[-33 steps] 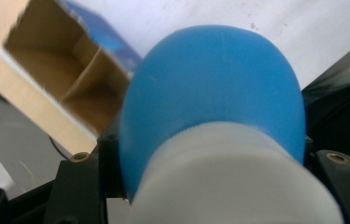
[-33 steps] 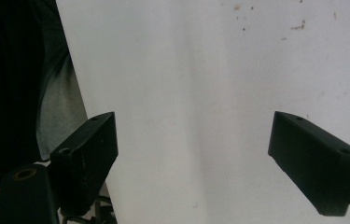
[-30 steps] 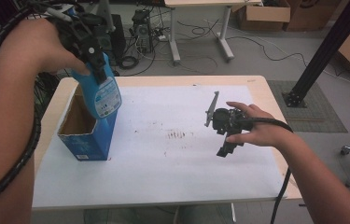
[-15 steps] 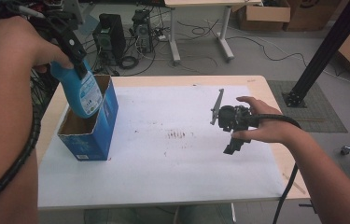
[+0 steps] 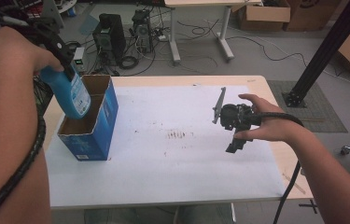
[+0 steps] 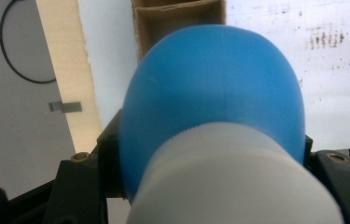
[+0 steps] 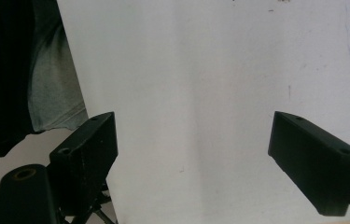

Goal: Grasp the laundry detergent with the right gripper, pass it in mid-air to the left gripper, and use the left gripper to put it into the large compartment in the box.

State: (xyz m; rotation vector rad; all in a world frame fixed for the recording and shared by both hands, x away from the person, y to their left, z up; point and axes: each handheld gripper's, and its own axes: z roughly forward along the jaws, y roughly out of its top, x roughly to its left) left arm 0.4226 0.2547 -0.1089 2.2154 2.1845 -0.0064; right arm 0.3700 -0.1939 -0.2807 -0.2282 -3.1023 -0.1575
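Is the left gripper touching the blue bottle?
Touching. In the left gripper view, the left gripper has its black jaws pressed against both sides of the blue bottle.

No text, brand, number or sign could be read. The blue bottle (image 5: 71, 94) carried a pale label on its side, facing about three o'clock, its print too blurred to make out. The blue box (image 5: 90, 125) showed a small white patch near its lower edge, at about six o'clock, equally illegible.
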